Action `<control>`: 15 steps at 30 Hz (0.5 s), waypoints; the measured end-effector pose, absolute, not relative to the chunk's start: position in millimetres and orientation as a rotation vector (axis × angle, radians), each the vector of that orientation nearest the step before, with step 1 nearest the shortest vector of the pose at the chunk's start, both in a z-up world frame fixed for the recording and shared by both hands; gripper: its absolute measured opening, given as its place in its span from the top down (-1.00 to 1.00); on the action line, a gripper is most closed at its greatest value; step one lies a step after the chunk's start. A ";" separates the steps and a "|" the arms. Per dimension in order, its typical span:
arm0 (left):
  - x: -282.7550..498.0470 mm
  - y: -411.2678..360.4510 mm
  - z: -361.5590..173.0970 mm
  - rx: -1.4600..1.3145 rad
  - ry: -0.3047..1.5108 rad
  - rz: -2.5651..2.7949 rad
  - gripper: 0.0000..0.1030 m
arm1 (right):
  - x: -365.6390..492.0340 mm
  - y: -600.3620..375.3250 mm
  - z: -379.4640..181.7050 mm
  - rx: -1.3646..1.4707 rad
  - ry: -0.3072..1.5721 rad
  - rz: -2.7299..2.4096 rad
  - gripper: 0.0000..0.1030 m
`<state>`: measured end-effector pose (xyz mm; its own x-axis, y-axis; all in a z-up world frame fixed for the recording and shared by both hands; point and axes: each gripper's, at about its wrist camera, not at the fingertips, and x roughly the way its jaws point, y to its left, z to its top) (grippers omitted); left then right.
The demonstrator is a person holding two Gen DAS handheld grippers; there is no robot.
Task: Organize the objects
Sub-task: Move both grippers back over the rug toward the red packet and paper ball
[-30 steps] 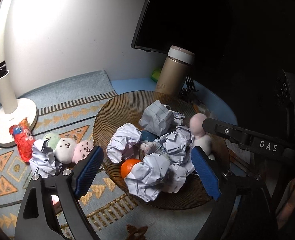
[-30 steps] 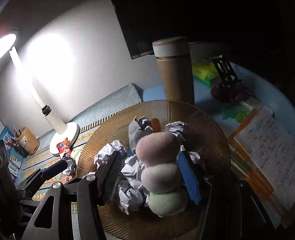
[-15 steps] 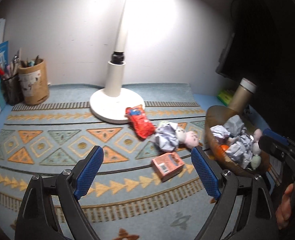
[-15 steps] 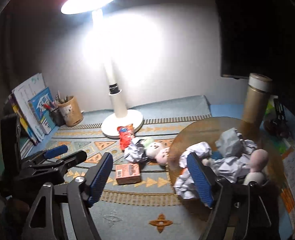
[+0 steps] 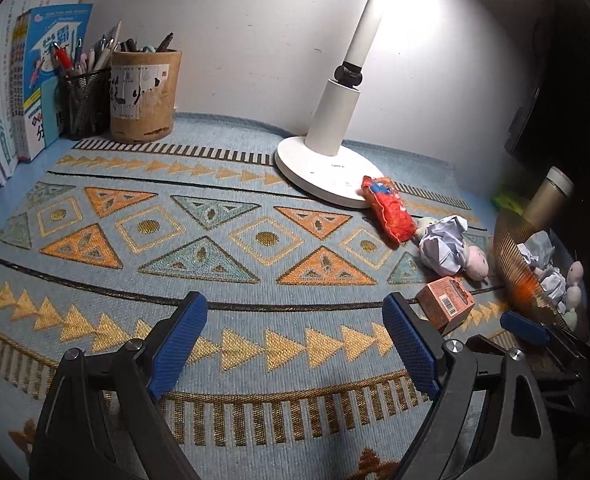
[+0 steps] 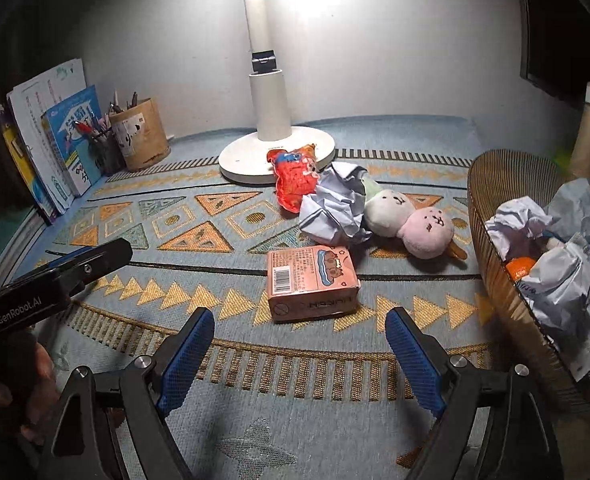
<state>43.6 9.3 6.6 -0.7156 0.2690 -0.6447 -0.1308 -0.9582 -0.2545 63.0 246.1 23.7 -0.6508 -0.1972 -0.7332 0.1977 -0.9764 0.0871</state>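
On the patterned mat lie a pink carton (image 6: 312,282), a crumpled paper ball (image 6: 334,205), a red snack packet (image 6: 295,178) and a plush dango toy (image 6: 409,220). A brown ribbed bowl (image 6: 495,240) at the right holds several paper balls, an orange and another plush. My right gripper (image 6: 300,356) is open and empty, low over the mat just in front of the carton. My left gripper (image 5: 293,344) is open and empty over the mat's front, left of the carton (image 5: 445,307). The packet (image 5: 389,210), paper ball (image 5: 445,246) and bowl (image 5: 513,268) show at its right.
A white desk lamp stands at the back, its base (image 6: 251,156) touching the snack packet. A pen holder (image 5: 145,94), a mesh pen cup and standing books (image 5: 15,92) sit at the back left. A tan thermos (image 5: 549,198) stands behind the bowl.
Both grippers have pulled back and swung left, away from the bowl. The right gripper let go of the plush dango, which stays in the bowl, and is now open.
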 end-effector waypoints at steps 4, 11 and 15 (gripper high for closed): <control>45.5 17.4 7.3 -1.057 -0.209 2.726 -0.72 | 62.9 246.8 22.7 1.186 0.011 -2.716 -0.68; 42.2 9.4 4.0 -1.083 -0.275 2.699 -0.73 | 63.3 245.9 21.5 1.192 0.037 -2.721 -0.68; 42.9 11.4 3.7 -1.085 -0.260 2.701 -0.73 | 60.5 250.9 20.8 1.205 -0.003 -2.708 -0.68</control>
<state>42.9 11.4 3.7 -0.7036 0.2664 -0.6588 -0.1357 -0.9604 -0.2434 60.5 250.9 20.8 -0.6561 -0.1622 -0.7370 0.1605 -0.9843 0.0738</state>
